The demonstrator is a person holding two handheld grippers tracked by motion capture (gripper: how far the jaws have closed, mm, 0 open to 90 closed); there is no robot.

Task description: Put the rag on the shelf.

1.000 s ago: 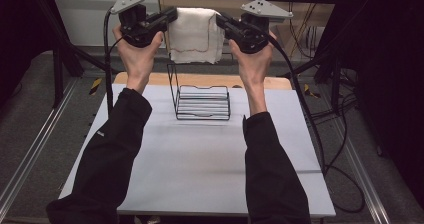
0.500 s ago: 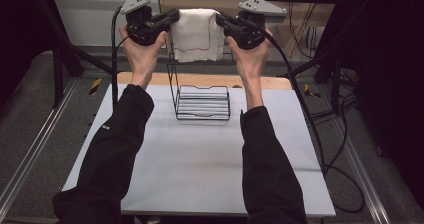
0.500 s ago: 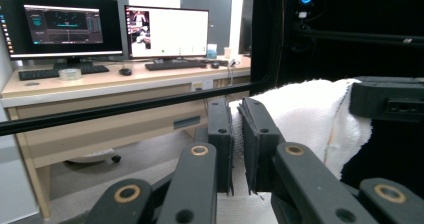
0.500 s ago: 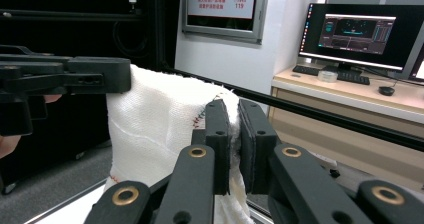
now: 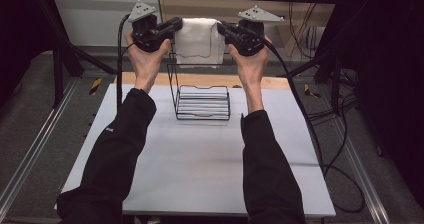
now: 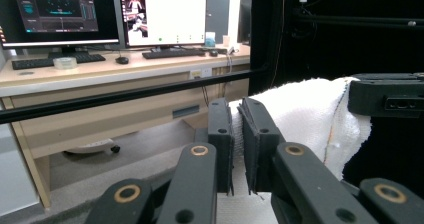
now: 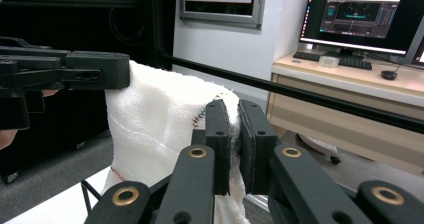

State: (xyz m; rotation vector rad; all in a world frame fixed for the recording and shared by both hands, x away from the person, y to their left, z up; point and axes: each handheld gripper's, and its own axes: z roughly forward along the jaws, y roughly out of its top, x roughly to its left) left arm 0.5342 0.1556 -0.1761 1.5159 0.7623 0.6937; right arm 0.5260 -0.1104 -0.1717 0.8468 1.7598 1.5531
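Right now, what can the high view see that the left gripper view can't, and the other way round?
The high view alone takes in the white table, the black wire rack standing on it and the person's dark sleeves.

The left gripper view alone looks past its tongs to a desk with two lit monitors and a keyboard.

Both show the white towel, the left tongs pinching one edge and the right tongs at the other.

Black long sleeves point(image 5: 120, 149) — black grippers, left gripper point(image 5: 172, 26) and right gripper point(image 5: 223, 29), grey three-cornered plates, brass-ringed pivots, trailing black cables.
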